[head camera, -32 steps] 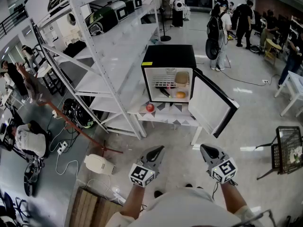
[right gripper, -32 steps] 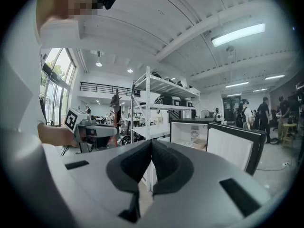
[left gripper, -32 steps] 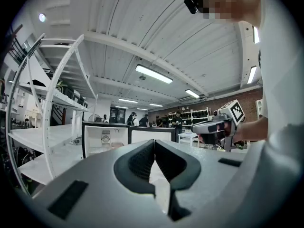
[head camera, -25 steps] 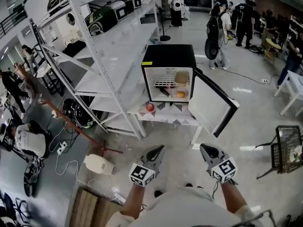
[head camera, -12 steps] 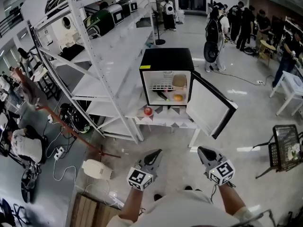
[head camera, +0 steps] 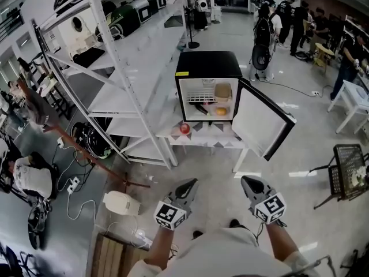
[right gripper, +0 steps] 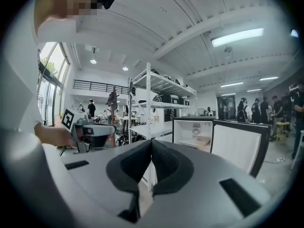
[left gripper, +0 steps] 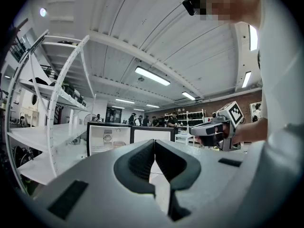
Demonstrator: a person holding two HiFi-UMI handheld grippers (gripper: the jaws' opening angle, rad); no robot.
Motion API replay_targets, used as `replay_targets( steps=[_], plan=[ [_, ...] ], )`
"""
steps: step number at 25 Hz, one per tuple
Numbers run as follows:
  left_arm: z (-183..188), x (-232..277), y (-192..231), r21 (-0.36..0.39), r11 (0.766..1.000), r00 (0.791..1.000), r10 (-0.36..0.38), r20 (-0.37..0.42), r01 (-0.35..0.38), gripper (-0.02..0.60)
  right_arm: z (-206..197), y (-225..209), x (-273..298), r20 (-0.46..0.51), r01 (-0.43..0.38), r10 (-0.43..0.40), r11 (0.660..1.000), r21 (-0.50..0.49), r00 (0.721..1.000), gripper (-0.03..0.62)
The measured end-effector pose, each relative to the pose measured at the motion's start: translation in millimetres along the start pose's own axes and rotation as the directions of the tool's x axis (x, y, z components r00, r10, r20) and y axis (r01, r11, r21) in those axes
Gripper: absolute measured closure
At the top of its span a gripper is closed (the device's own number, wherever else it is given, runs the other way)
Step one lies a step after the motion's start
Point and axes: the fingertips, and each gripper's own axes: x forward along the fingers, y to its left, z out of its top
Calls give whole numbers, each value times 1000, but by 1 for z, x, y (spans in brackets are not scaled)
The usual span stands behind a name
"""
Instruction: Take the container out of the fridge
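Observation:
A small black fridge stands on a low white table with its door swung open to the right. On its upper shelf sits a tan container; the right gripper view shows it as a small tan container. Below it lie an orange item and a dark item. My left gripper and right gripper are held low, well short of the fridge. Both are shut and hold nothing, with the left gripper's and the right gripper's pads pressed together.
A red apple lies on the table in front of the fridge. Tall white shelving runs along the left. A wire basket stand is at the right. Cables and a white device lie on the floor; people stand at the back.
The head view has shifted a little, so the fridge sits slightly higher and further right. Both grippers stay shut, low in front of me.

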Motion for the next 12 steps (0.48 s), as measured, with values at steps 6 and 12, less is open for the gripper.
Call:
replay_targets(
  steps=[6,12],
  plan=[
    [-4,-27,14,-6,1000,1000,-14,-5,14,577,-3,29,10,-9,25,-25,1000,7,1000,588],
    [-10,-47,23,-7,1000,999,-25,-20,25,577,-6,49,19,-7,38,-38,999,16,999,588]
  ],
)
